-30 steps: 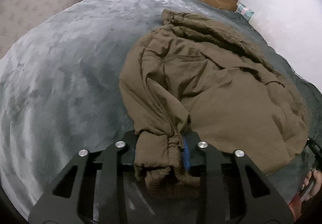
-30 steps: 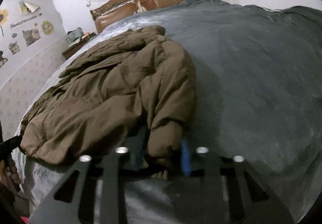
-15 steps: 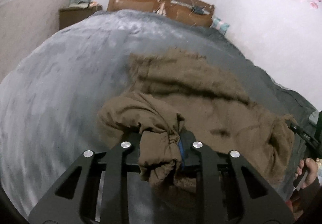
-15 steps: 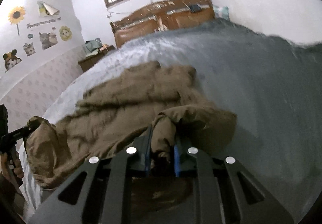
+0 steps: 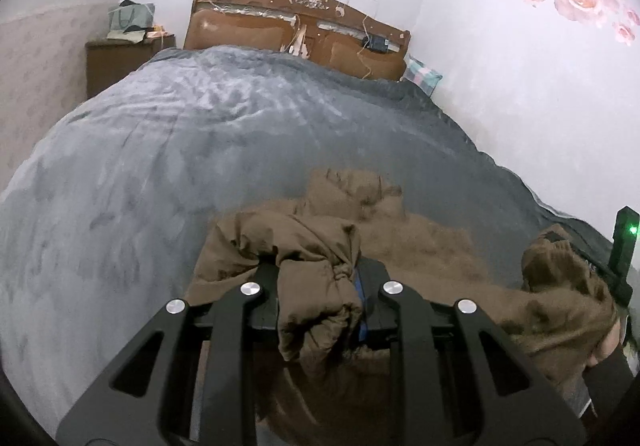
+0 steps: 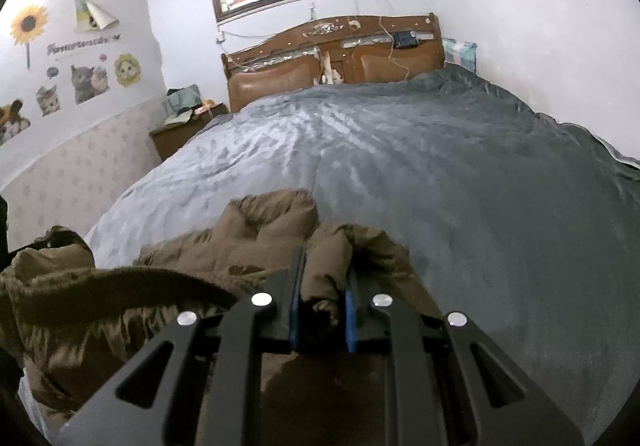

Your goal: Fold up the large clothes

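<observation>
A large brown padded coat [image 5: 420,246] lies on the grey bedspread [image 5: 160,165], its near end lifted off the bed. My left gripper [image 5: 318,288] is shut on a bunched corner of the coat, which bulges between the black fingers. In the right wrist view the coat [image 6: 248,234] hangs toward the camera, and my right gripper [image 6: 322,296] is shut on another bunched corner between its blue pads. The other gripper shows at the right edge of the left view and the left edge of the right view, also holding cloth. The coat's underside is hidden.
A wooden headboard [image 5: 296,33] stands at the far end of the bed. A brown nightstand [image 5: 120,61] with bags on it sits at the far left. White walls close in on the right [image 5: 520,85]. The grey bedspread [image 6: 480,185] stretches beyond the coat.
Both grippers have risen and pulled back toward the near end, drawing the coat's corners up. Less of the coat lies spread on the bed, and more of the room shows.
</observation>
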